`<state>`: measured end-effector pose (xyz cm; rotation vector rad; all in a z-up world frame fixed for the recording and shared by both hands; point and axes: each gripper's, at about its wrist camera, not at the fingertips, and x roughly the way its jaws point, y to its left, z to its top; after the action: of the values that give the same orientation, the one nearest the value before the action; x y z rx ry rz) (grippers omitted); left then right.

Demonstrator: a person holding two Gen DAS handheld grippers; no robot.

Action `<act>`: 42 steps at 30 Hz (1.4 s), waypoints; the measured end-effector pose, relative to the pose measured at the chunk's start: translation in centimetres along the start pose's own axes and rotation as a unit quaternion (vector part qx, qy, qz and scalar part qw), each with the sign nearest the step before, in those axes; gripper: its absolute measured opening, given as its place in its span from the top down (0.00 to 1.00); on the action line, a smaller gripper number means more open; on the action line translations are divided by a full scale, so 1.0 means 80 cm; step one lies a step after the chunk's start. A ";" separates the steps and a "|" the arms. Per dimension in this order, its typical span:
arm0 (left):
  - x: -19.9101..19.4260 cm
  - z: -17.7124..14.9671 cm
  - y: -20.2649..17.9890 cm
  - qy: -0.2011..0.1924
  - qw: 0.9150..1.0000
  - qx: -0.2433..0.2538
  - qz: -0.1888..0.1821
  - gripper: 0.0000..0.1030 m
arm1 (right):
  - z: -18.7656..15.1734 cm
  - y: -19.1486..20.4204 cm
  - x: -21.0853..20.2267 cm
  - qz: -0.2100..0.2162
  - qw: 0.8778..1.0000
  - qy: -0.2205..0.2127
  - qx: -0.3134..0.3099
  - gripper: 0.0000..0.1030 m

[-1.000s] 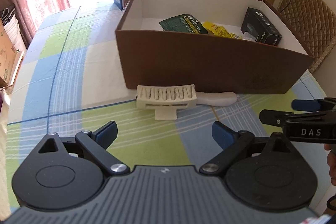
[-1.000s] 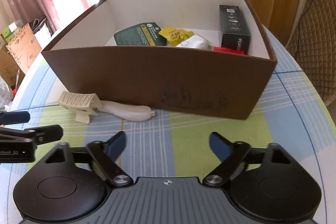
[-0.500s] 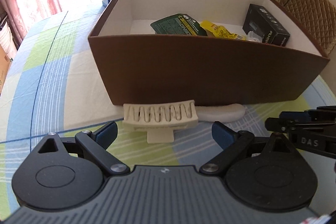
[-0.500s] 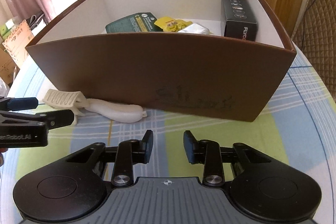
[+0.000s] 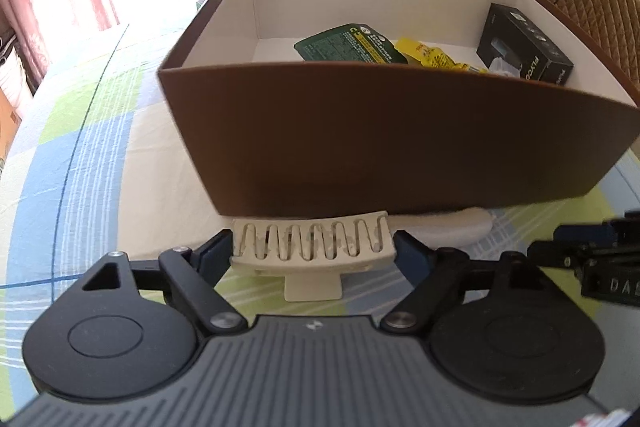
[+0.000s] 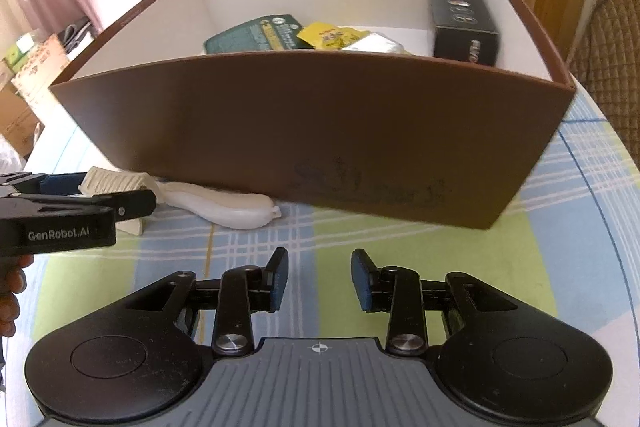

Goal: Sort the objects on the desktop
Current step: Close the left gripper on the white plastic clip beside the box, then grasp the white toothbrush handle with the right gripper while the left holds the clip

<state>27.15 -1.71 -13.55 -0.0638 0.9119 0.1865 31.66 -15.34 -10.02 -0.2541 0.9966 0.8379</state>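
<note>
A cream plastic comb-toothed scraper with a long white handle (image 5: 312,247) lies on the checked blue, green and white tablecloth (image 5: 92,163), pressed along the foot of the near wall of a large brown cardboard box with a white inside (image 5: 400,143). The left gripper (image 5: 313,251) has its blue-padded fingers (image 5: 214,253) spread wide on either end of the scraper's toothed head, just beside or touching it; a firm squeeze cannot be told. The right gripper (image 6: 319,279) hovers over the cloth near the box's front wall, its fingers half parted and holding nothing. Inside the box lie a dark green flat packet (image 5: 348,45), a yellow sachet (image 5: 428,55) and a black carton (image 5: 524,47) against the right wall.
</note>
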 end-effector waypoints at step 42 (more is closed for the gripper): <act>-0.091 -0.105 0.116 0.036 0.992 -0.092 0.081 0.20 | -0.027 0.115 0.030 0.095 0.967 0.039 -0.233 0.80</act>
<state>14.56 5.28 -12.72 -0.1686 0.9696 0.4209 24.29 -9.13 -11.52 -0.6048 0.8949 1.2440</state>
